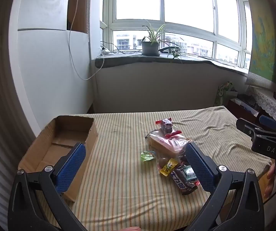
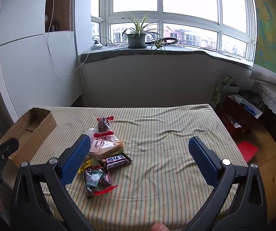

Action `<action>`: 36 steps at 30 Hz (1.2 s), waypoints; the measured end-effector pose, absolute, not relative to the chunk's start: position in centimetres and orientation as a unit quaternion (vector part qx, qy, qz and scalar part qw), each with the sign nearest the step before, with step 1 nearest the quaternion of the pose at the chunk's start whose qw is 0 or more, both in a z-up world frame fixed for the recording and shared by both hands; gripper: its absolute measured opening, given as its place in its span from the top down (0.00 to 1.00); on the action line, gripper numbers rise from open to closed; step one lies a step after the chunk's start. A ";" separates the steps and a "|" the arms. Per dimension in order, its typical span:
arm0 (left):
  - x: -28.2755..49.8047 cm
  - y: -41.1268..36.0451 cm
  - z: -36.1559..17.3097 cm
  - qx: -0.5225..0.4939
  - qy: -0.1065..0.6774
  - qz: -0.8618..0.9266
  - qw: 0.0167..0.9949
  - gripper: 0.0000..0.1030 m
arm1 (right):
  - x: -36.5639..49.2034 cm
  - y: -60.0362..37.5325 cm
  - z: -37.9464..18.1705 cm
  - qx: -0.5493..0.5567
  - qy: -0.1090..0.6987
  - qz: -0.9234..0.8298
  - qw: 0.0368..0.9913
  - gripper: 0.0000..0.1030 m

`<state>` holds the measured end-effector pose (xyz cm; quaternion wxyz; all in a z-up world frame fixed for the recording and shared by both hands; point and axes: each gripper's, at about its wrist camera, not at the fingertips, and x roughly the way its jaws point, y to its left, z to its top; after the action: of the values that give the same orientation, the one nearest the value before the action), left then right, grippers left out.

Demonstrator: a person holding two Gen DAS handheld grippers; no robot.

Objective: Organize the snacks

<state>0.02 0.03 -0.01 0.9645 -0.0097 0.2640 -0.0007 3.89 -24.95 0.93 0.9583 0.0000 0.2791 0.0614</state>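
Snacks (image 1: pixel 173 154) piled beside cardboard box (image 1: pixel 61 146) — left gripper (image 1: pixel 136 165), right gripper (image 2: pixel 140 159) both wide, empty.

Part of the snack pile (image 2: pixel 101 154) is hidden behind a blue pad (image 2: pixel 76 159); the wrapper lettering cannot be read.

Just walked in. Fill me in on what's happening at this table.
A person holds a gripper in each hand above a table with a striped cloth. Both the left gripper and the right gripper are wide open and hold nothing. A pile of wrapped snacks lies loose on the cloth, and the cardboard box at the left has no snacks visible in it. Sorting has not started.
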 end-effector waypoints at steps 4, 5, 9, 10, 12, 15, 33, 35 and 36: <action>0.3 0.2 -0.1 -0.018 0.269 -0.012 0.963 0.00 | 3.8 -25.1 1.2 -0.003 0.269 0.058 0.961 0.00; -0.4 -0.1 0.1 -0.009 0.264 -0.004 0.964 0.00 | 3.8 -25.2 1.2 -0.003 0.269 0.058 0.961 0.00; -0.7 -0.6 -0.3 -0.010 0.269 -0.006 0.963 0.00 | 4.0 -24.8 0.8 -0.005 0.270 0.053 0.961 0.00; -0.6 -0.7 -0.2 -0.010 0.270 -0.007 0.963 0.00 | 4.0 -24.7 0.7 -0.005 0.270 0.052 0.961 0.00; -0.4 -1.0 -0.2 -0.011 0.273 -0.006 0.962 0.00 | 3.7 -24.5 0.9 -0.004 0.271 0.052 0.961 0.00; -0.4 -1.0 -0.2 -0.011 0.273 -0.007 0.962 0.00 | 3.7 -25.1 0.8 0.001 0.273 0.056 0.960 0.00; -0.5 -0.1 0.0 -0.028 0.271 -0.010 0.962 0.00 | 4.0 -24.8 0.7 -0.013 0.279 0.050 0.959 0.00; -0.6 -0.1 0.0 -0.029 0.271 -0.010 0.962 0.00 | 3.9 -24.9 0.6 -0.013 0.279 0.050 0.959 0.00; -0.5 0.0 0.1 -0.029 0.271 -0.011 0.962 0.00 | 3.9 -24.9 0.6 -0.012 0.278 0.050 0.959 0.00</action>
<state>-0.52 0.03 0.11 0.9621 -0.0288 0.2710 -0.0108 3.89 -24.88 0.64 0.9591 -0.0119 0.2784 0.0501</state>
